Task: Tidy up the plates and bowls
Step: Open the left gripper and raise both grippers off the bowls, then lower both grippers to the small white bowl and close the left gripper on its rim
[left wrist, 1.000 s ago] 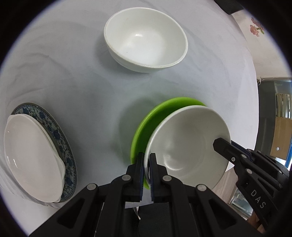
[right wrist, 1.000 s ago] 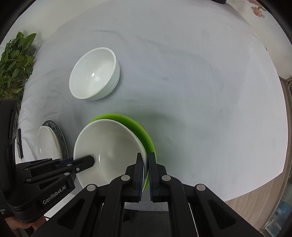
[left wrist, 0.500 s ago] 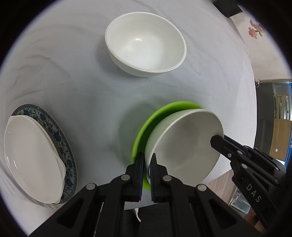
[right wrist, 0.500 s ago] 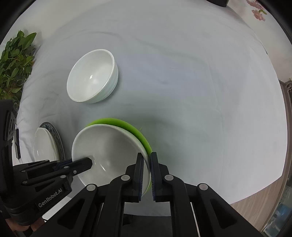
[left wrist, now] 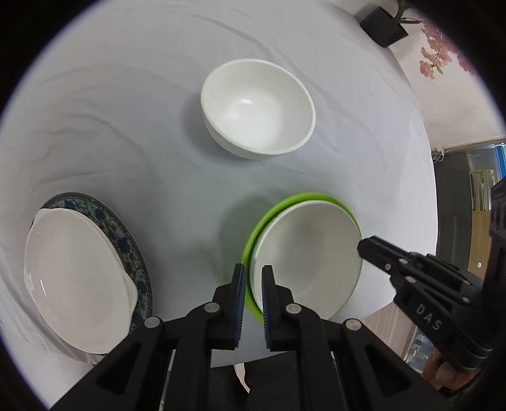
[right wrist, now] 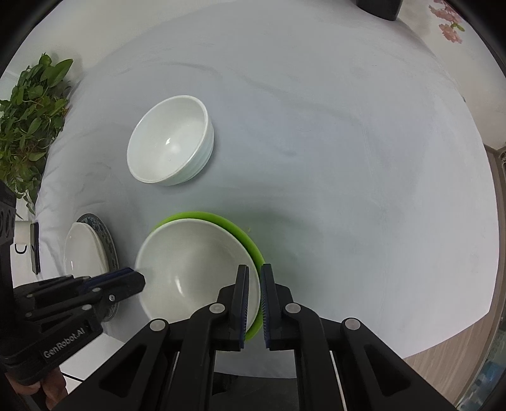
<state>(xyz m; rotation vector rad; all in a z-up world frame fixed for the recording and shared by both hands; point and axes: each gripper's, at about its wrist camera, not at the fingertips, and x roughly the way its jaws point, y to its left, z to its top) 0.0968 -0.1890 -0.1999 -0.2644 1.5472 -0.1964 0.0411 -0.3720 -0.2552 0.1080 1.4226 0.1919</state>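
Left wrist view: both grippers, left gripper point(left wrist: 253, 284) and right gripper point(right wrist: 254, 284), slightly parted astride the glossy round white bowl point(left wrist: 305, 256) on the green plate point(left wrist: 253, 234)

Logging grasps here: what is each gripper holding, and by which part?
Both the left gripper and right gripper straddle the rim of the white bowl on the green plate, at opposite sides; whether either actually clamps it cannot be told.

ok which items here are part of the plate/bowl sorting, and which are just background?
Job items:
- white bowl on green plate, both grippers at its rim
- second white bowl
- white dish on blue-patterned plate

Background:
- potted plant
- black box
- pink flowers
- tablecloth
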